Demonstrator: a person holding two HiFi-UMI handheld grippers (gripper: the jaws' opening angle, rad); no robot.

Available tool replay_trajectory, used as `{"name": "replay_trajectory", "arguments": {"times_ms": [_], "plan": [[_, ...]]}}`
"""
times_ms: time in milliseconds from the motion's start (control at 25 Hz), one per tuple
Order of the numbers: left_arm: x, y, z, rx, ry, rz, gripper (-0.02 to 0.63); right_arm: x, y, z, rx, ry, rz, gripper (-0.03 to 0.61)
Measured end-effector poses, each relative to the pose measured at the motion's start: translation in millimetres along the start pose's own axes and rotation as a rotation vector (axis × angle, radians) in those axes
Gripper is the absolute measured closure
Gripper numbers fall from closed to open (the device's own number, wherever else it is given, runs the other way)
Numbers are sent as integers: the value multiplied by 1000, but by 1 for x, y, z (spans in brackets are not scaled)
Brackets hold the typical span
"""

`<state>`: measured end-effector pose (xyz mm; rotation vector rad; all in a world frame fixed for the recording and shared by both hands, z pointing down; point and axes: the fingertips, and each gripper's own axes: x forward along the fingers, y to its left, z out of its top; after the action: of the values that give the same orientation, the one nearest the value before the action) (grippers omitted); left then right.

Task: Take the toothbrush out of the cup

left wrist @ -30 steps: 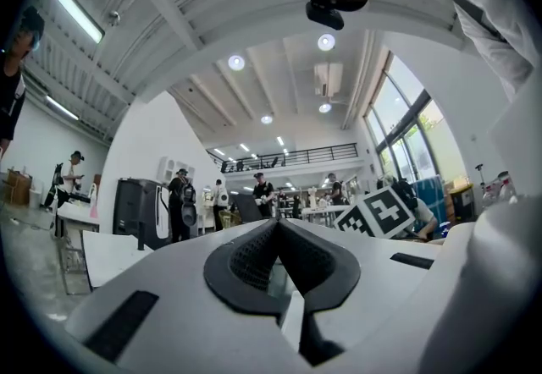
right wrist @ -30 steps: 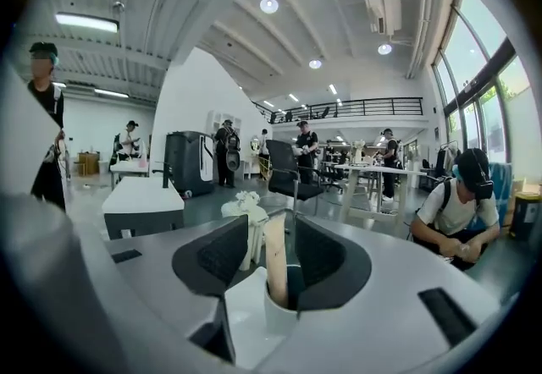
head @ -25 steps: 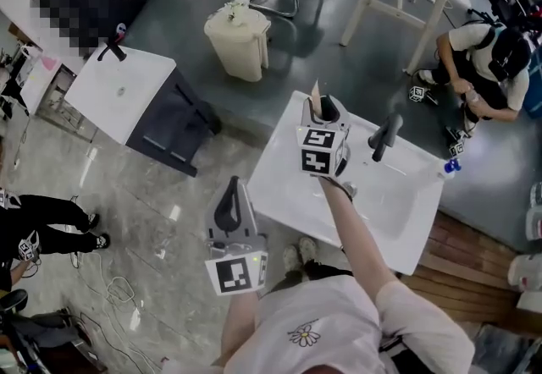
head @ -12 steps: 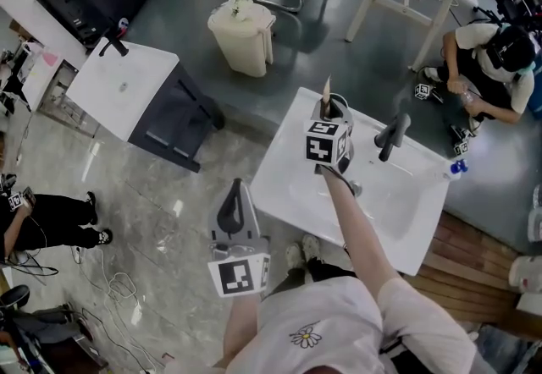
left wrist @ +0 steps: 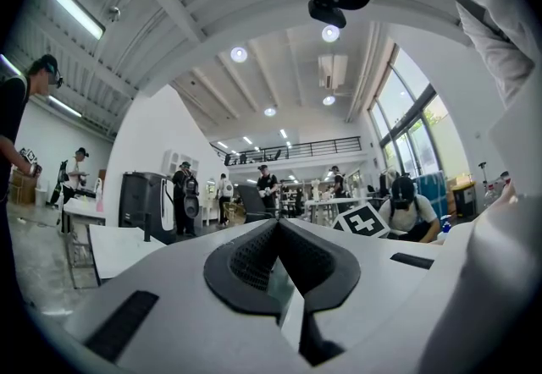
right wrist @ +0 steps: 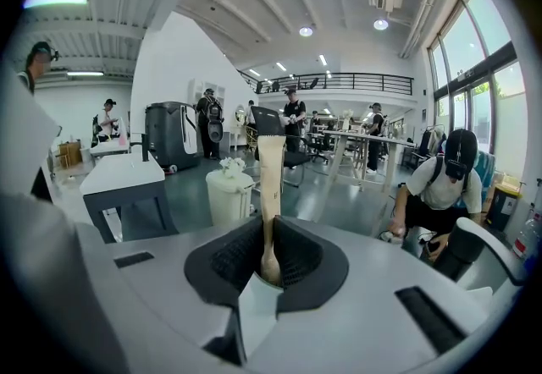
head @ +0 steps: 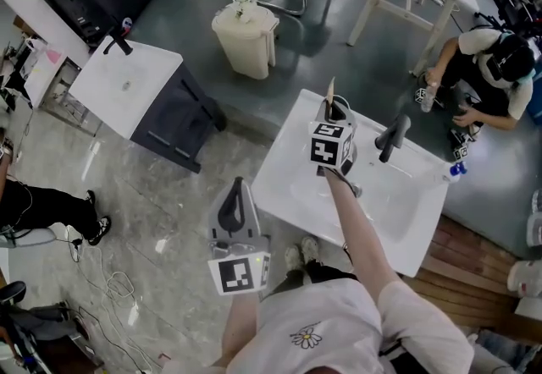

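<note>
Bamboo toothbrush (right wrist: 271,169) stands between the closing jaws of your right gripper (right wrist: 271,239): the grasp step. Next, lift it straight out of the cup. Your left gripper (left wrist: 278,247) has its jaws together, empty.

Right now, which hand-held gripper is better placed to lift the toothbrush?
The right hand-held gripper. It is over the sink, and its jaws are closing on the toothbrush handle standing between them. The left hand-held gripper hangs beside the sink, away from the toothbrush, jaws together on nothing.
</note>
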<state>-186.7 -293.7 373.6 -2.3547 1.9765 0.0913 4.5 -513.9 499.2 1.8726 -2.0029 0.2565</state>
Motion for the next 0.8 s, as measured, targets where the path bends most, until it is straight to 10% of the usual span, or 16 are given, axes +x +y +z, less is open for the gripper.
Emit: {"name": "replay_trajectory", "arguments": {"times_ms": [360,800], "plan": [[-5,-7,18,37,-52,-15,598,-43,-18,72,51,-136,13,545],[-19,-16,64,65,-143,-10,598,-185,-43,199,88,-546,65,545]]}}
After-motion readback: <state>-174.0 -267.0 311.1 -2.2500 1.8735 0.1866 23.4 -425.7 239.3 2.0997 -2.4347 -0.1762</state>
